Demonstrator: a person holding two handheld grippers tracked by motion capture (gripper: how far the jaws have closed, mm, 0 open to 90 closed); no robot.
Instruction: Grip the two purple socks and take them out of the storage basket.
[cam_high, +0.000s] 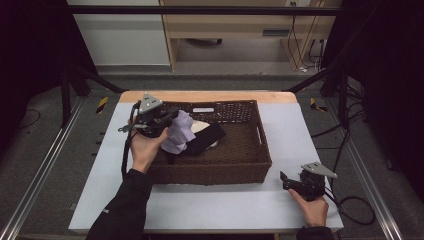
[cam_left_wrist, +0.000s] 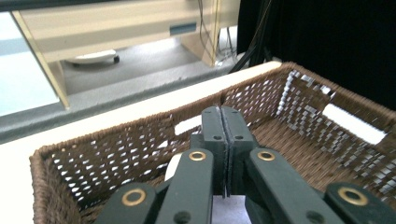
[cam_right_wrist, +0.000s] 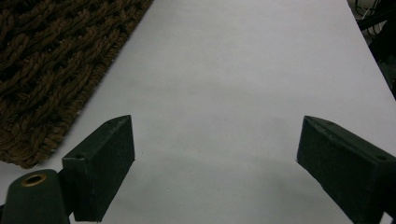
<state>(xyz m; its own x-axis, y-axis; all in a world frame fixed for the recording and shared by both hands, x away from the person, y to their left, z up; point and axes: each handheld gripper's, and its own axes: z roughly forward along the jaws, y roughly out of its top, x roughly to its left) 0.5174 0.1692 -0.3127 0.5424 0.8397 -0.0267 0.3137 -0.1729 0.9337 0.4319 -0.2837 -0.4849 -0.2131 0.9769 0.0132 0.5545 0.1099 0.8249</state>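
Left gripper (cam_high: 167, 125), jaws pressed together on a lavender cloth (cam_high: 178, 132) hanging lengthwise downward over the wicker basket (cam_high: 260, 150), its pinched top edge hidden by the jaws and lower folds indistinct; right gripper (cam_right_wrist: 215, 154), jaws spread, resting on the surface (cam_right_wrist: 243, 60).

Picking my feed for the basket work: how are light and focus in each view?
High view: dim, dark edges, cloth and basket readable. Left gripper view: brighter, basket weave sharp, near jaws slightly soft. Right gripper view: even light on the table, soft shadow between the jaws.
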